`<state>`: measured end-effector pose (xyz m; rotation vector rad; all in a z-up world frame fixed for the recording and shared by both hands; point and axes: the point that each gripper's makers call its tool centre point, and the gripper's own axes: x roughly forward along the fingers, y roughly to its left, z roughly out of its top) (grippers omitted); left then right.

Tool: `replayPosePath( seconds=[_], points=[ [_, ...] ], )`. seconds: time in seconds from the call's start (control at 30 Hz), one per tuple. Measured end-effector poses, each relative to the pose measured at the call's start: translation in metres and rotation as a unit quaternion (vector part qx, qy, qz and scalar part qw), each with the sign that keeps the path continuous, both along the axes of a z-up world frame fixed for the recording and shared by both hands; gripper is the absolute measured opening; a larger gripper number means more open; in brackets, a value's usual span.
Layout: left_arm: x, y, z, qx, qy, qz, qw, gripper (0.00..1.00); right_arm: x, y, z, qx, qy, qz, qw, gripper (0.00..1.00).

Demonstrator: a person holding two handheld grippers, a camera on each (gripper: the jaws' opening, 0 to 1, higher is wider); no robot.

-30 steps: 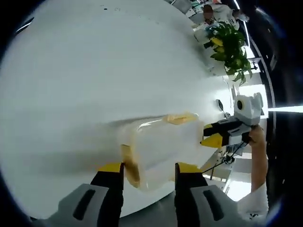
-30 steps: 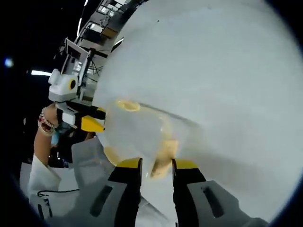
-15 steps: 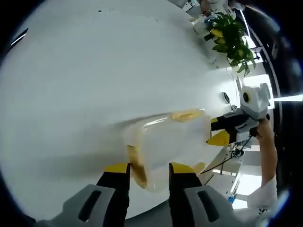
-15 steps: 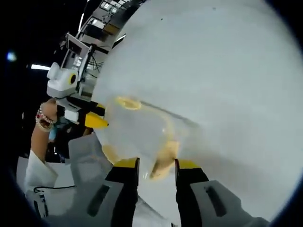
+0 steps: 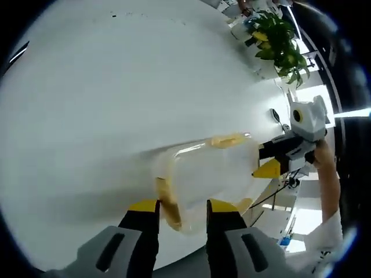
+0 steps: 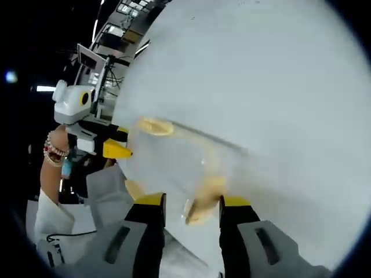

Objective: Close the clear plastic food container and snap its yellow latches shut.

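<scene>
White table (image 5: 116, 87), clear container (image 5: 211, 171) w/ yellow latches (image 5: 229, 141), contents unclear

Container (image 5: 211, 174): clear plastic, yellow latches (image 5: 227, 141); table (image 5: 104, 87) plain white. Left gripper (image 5: 179, 205) and right gripper (image 6: 191, 201): grey bodies, black jaws with yellow tips. Plant (image 5: 275, 37): green leaves, some yellow; sleeve (image 6: 49, 211) white, wrist beads (image 6: 51, 152) red and white.

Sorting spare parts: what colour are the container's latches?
Yellow latches on the clear container, best in the left gripper view.
</scene>
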<state>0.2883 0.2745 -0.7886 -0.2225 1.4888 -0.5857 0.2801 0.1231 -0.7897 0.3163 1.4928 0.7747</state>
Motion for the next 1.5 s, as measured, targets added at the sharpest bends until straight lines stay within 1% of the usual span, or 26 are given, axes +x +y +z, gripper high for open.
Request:
replayPosePath(
  seconds=[0.17,0.2,0.27,0.33,0.37,0.43,0.5,0.53,0.57,0.63,0.73,0.8,0.93,1.1,1.23,1.3,1.33,1.37,1.43,1.5],
  points=[
    [0.000,0.000,0.000,0.000,0.001,0.000,1.0000,0.25,0.003,-0.008,0.003,-0.010,-0.007,-0.001,0.9999,0.26],
    [0.000,0.000,0.000,0.001,0.002,0.000,1.0000,0.25,0.004,-0.009,0.003,-0.012,-0.012,0.002,0.9998,0.25],
    [0.000,-0.001,0.000,0.000,0.002,0.000,1.0000,0.25,0.003,-0.011,0.002,-0.022,-0.020,0.003,0.9996,0.28],
    [0.000,-0.001,0.000,0.001,0.002,0.000,1.0000,0.25,0.001,-0.015,0.000,-0.035,-0.028,0.006,0.9990,0.33],
    [-0.001,-0.001,0.000,0.001,0.002,-0.001,1.0000,0.25,0.001,-0.015,0.000,-0.036,-0.029,0.006,0.9989,0.34],
    [-0.001,-0.001,0.000,0.001,0.002,-0.001,1.0000,0.25,-0.003,-0.013,0.003,-0.030,-0.025,0.005,0.9992,0.28],
    [-0.001,-0.001,0.000,0.001,0.004,0.001,1.0000,0.25,-0.010,-0.005,0.010,-0.009,-0.014,0.004,0.9999,0.16],
    [-0.001,-0.001,0.000,0.001,0.004,0.001,1.0000,0.25,-0.012,-0.001,0.011,-0.006,-0.013,0.005,0.9999,0.14],
    [-0.001,-0.001,0.000,0.001,0.004,0.001,1.0000,0.25,-0.011,-0.003,0.009,-0.018,-0.019,0.009,0.9996,0.15],
    [-0.002,-0.001,-0.001,0.001,0.005,0.003,1.0000,0.25,-0.013,-0.002,0.010,-0.019,-0.019,0.014,0.9995,0.15],
    [-0.002,-0.002,-0.001,0.000,0.004,0.006,1.0000,0.24,-0.014,-0.003,0.010,-0.023,-0.011,0.009,0.9996,0.14],
    [-0.002,-0.002,-0.001,-0.001,0.006,0.009,0.9999,0.24,-0.012,-0.003,0.009,-0.029,0.003,-0.007,0.9995,0.14],
    [-0.003,-0.002,-0.001,-0.002,0.011,0.007,0.9999,0.23,-0.008,-0.004,0.008,-0.025,0.004,-0.009,0.9996,0.13],
    [-0.003,-0.003,-0.001,-0.004,0.008,0.000,1.0000,0.22,-0.004,-0.004,0.008,-0.023,-0.008,0.000,0.9997,0.13],
    [-0.002,-0.002,-0.002,-0.010,0.018,0.013,0.9997,0.20,-0.002,-0.005,0.007,-0.020,-0.012,0.003,0.9997,0.12],
    [-0.001,-0.001,-0.003,-0.014,0.021,0.013,0.9996,0.19,-0.001,-0.005,0.007,-0.017,-0.011,0.000,0.9998,0.12],
    [-0.002,-0.002,-0.003,-0.017,0.025,0.014,0.9994,0.17,-0.002,-0.005,0.007,-0.015,-0.011,0.000,0.9998,0.12],
    [-0.007,-0.003,-0.001,-0.027,0.044,0.024,0.9984,0.17,-0.002,-0.005,0.006,-0.016,-0.009,-0.003,0.9998,0.12],
    [-0.004,0.003,-0.005,-0.023,0.035,0.021,0.9989,0.17,-0.002,-0.005,0.005,-0.014,-0.010,-0.002,0.9999,0.12],
    [-0.006,0.003,-0.004,-0.023,0.033,0.017,0.9991,0.17,-0.002,-0.002,0.003,-0.014,-0.010,0.000,0.9999,0.12]
  ],
)
